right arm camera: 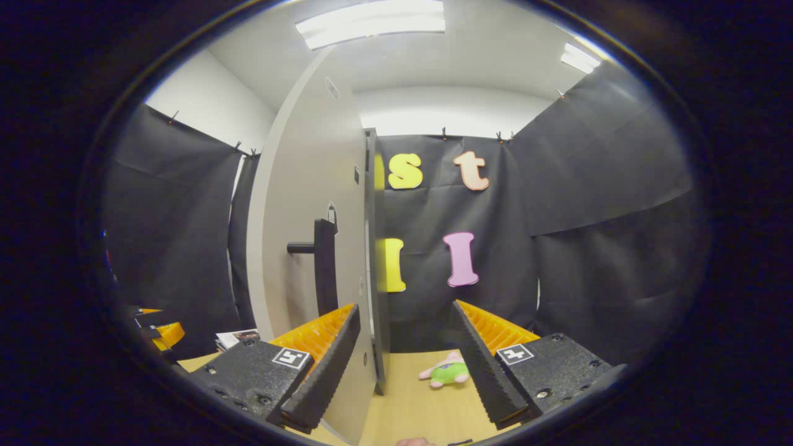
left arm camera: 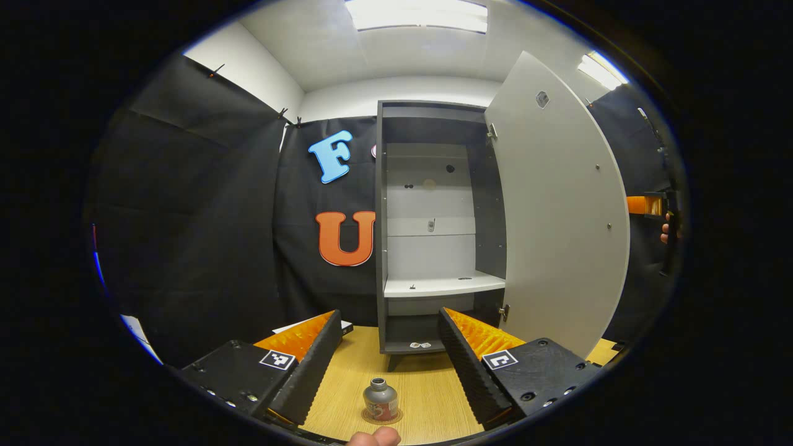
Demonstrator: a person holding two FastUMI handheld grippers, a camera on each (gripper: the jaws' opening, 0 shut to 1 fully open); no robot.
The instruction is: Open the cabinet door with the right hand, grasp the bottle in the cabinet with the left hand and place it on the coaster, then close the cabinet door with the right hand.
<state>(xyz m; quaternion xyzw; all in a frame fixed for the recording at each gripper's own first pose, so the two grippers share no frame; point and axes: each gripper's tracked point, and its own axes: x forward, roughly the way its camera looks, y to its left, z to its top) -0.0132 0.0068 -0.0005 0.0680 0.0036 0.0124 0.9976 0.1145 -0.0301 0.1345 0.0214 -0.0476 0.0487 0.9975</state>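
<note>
One small grey bottle point(left arm camera: 380, 399) with a red label stands on one round coaster point(left arm camera: 396, 417), bottom middle. One cabinet door point(left arm camera: 560, 204) hangs open. Left gripper point(left arm camera: 389, 356) and right gripper point(right arm camera: 406, 353) are both spread wide, holding nothing.

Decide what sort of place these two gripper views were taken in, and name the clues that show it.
Probably a staged recording booth, not a real home: black cloth walls close in a wooden table, on which a lone grey cabinet stands with its door open.
</note>
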